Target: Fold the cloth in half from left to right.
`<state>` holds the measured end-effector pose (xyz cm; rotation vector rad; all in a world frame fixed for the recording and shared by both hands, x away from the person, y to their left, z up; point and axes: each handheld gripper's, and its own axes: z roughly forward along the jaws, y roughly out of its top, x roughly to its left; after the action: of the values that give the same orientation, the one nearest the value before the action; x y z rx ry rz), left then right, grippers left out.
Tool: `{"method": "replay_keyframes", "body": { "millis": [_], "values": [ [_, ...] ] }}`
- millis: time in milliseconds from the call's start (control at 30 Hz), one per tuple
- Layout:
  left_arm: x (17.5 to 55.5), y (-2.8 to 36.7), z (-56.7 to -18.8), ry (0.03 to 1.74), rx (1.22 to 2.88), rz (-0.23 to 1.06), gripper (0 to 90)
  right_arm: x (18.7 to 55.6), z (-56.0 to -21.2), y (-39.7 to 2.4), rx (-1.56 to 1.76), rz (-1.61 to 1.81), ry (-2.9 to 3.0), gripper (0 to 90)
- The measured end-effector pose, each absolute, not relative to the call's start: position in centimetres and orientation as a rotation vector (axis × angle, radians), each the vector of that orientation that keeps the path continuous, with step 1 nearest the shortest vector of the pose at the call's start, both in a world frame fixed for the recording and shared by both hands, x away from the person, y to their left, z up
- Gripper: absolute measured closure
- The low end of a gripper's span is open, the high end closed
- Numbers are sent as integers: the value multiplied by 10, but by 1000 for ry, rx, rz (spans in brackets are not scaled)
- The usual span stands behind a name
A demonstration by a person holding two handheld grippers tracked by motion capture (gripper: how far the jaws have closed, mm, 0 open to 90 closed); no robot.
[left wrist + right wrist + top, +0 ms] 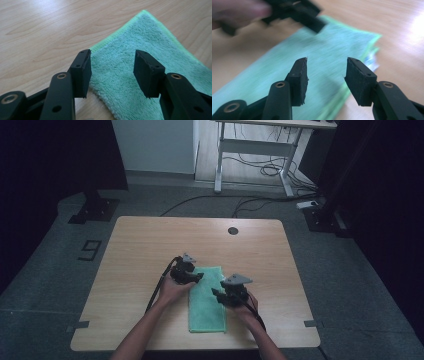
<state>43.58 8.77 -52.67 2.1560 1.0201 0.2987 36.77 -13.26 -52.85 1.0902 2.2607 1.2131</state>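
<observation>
Green folded towel (207, 301) lies flat near tabletop's (140, 250) front edge. Right gripper (218, 294) at its right side, jaws spread, nothing held. Left gripper (199, 278) over towel's far left corner, jaws spread, empty. Beyond: cables (260, 167) on floor, white desk frame (257, 147).

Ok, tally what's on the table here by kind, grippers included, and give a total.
Green towel: 1, folded, lying flat.
Handheld grippers: 2, the left gripper and the right gripper, both with jaws open over the towel.
Total: 3

blurred left gripper (294, 12), green towel (317, 50)
</observation>
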Motion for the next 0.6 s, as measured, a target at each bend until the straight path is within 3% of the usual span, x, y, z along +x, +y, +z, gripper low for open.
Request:
{"method": "replay_keyframes", "body": {
  "millis": [300, 433, 600],
  "values": [
    [433, 93, -536, 1006, 2171, 262, 491, 426, -538, -122, 1148, 1131, 2244, 662],
    [432, 94, -538, 997, 2175, 263, 490, 432, -544, -123, 1157, 1064, 2269, 718],
    [432, 92, -537, 986, 2184, 267, 489, 431, -549, -131, 1171, 1082, 2271, 725]
  ]
}}
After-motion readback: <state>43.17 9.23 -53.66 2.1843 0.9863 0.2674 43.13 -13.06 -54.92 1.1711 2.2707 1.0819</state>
